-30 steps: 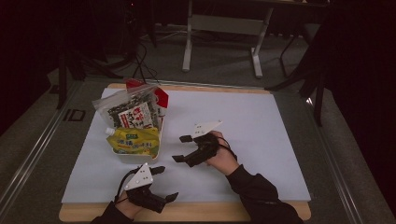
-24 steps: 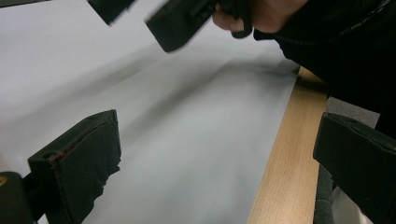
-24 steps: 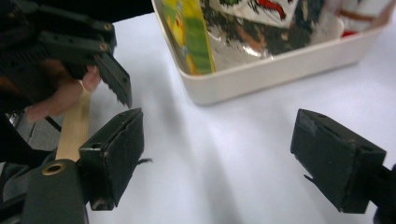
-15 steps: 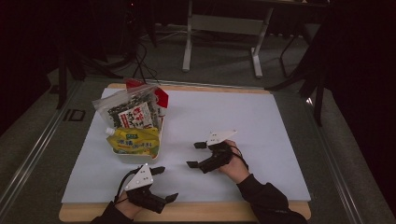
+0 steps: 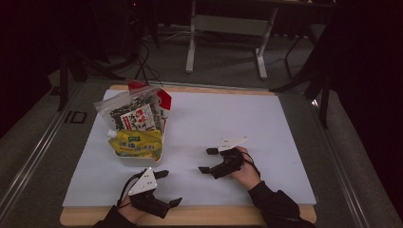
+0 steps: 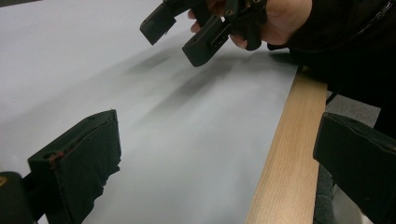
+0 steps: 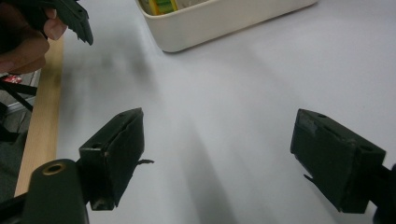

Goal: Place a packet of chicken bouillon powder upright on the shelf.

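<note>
A white sheet covers the wooden table (image 5: pixel 190 219) in a dim room. On it, at the far left, sits the cream tub (image 5: pixel 138 158), stuffed with snack packets (image 5: pixel 135 116) and a yellow pouch (image 5: pixel 137 143). My left gripper (image 5: pixel 165 187) hovers just in front of it, jaws spread, empty. My right gripper (image 5: pixel 208 160) hangs mid-sheet, jaws wide apart, holding nothing.

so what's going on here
A person holds a gripper in each hand over a white sheet on the table. Both the left gripper and the right gripper are open and hold nothing. A white tub packed with snack packets and a yellow pouch sits at the left, untouched, apart from both grippers.
</note>
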